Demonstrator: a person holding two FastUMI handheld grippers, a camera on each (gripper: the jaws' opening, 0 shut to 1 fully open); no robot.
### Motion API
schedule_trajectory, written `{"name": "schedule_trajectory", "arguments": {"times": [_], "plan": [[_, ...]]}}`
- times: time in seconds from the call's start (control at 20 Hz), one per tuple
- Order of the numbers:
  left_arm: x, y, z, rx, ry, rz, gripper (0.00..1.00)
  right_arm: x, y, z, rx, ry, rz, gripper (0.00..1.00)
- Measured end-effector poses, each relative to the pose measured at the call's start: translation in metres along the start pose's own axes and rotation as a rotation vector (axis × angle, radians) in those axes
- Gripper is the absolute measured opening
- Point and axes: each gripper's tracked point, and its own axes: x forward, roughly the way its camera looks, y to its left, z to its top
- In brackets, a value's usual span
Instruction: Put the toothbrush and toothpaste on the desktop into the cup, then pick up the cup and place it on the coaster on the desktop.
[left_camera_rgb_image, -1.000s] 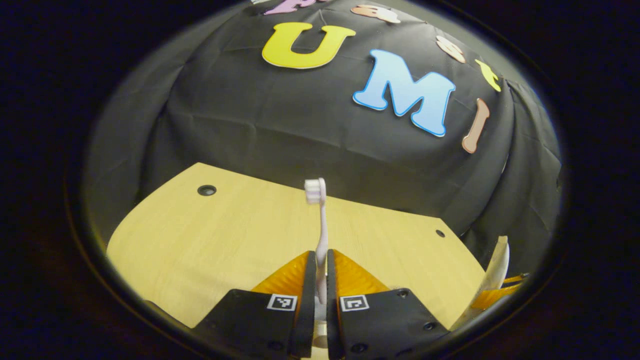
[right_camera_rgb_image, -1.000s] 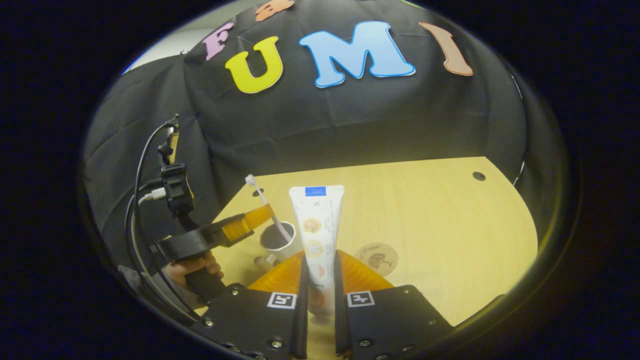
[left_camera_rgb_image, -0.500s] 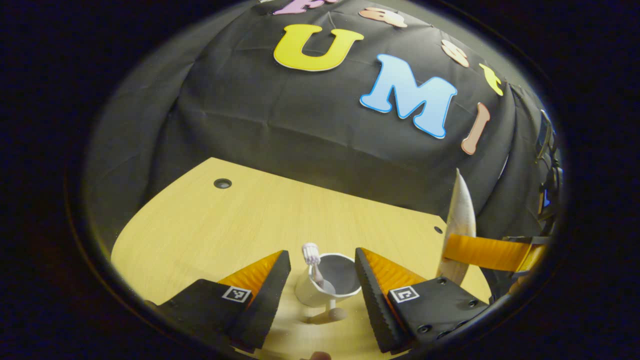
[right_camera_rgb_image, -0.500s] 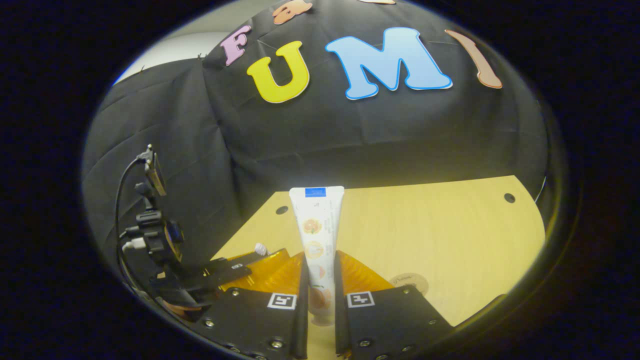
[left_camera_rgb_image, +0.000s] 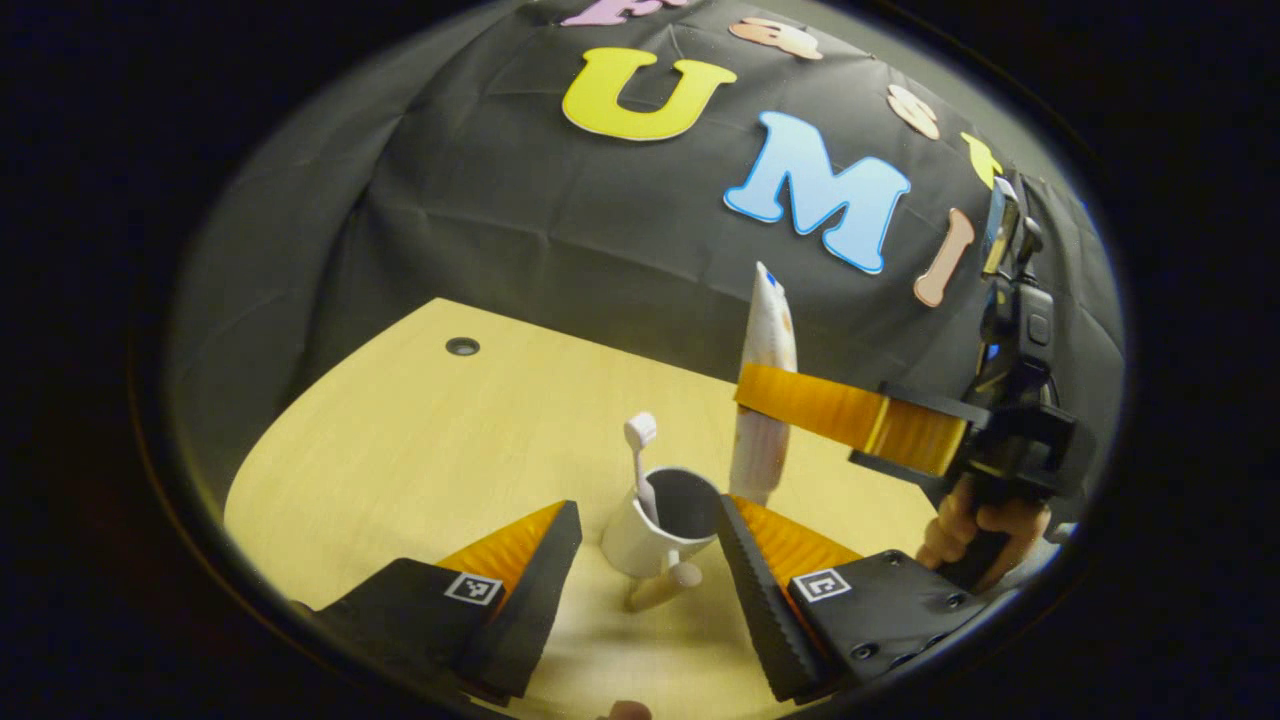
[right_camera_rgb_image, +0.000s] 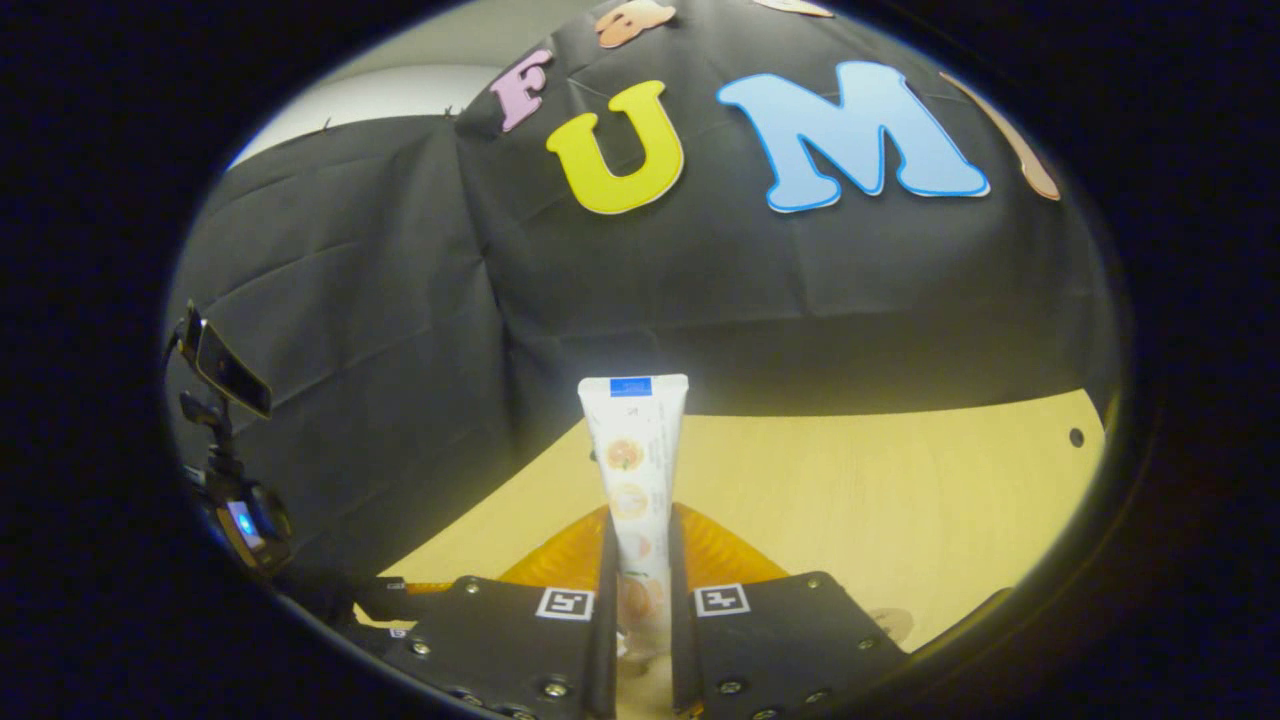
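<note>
Rec. booth: black cloth wall (left_camera_rgb_image: 560, 250), desktop (left_camera_rgb_image: 420, 440)

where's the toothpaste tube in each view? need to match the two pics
Left gripper view: white toothpaste tube stands upright right of centre, pinched by the far right gripper, just right of the white cup.
Right gripper view: bottom centre, upright between that gripper's own fingers.
Shared landmark: the yellow wooden desktop.
</note>
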Motion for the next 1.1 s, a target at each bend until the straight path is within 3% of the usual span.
{"name": "schedule_trajectory", "arguments": {"times": [0.1,0.2,0.35,0.65,0.7,0.8,0.85,0.9,0.95,1.0,1.05,1.1], "plan": [[-0.005,0.001,-0.010,-0.025,0.020,-0.001,0.85,0.018,0.000,-0.012,-0.018,0.032,-0.002,0.22],[-0.008,0.005,-0.017,-0.038,0.029,0.006,0.85,0.026,0.000,-0.020,-0.032,0.048,-0.007,0.22],[-0.014,0.011,-0.024,-0.055,0.048,0.021,0.95,0.038,0.001,-0.038,-0.038,0.094,-0.004,0.22],[-0.014,0.013,-0.035,-0.056,0.082,0.026,0.90,0.038,-0.004,-0.056,-0.077,0.142,-0.045,0.25],[-0.015,0.014,-0.037,-0.058,0.085,0.026,0.86,0.037,-0.005,-0.056,-0.082,0.145,-0.053,0.25],[-0.015,0.013,-0.038,-0.062,0.088,0.027,0.90,0.033,-0.007,-0.059,-0.095,0.158,-0.059,0.27],[-0.016,0.014,-0.038,-0.065,0.091,0.029,0.86,0.030,-0.009,-0.062,-0.100,0.172,-0.062,0.28],[-0.016,0.015,-0.038,-0.067,0.091,0.032,0.95,0.028,-0.008,-0.065,-0.096,0.182,-0.053,0.36],[-0.016,0.016,-0.038,-0.066,0.092,0.033,0.86,0.025,-0.006,-0.066,-0.090,0.188,-0.046,0.33],[-0.016,0.015,-0.039,-0.066,0.093,0.036,0.90,0.025,-0.005,-0.065,-0.085,0.185,-0.047,0.40],[-0.016,0.013,-0.038,-0.063,0.098,0.035,0.86,0.024,-0.006,-0.064,-0.083,0.180,-0.056,0.58],[-0.016,0.012,-0.039,-0.061,0.101,0.032,0.86,0.019,-0.003,-0.062,-0.079,0.176,-0.047,0.69]]}}
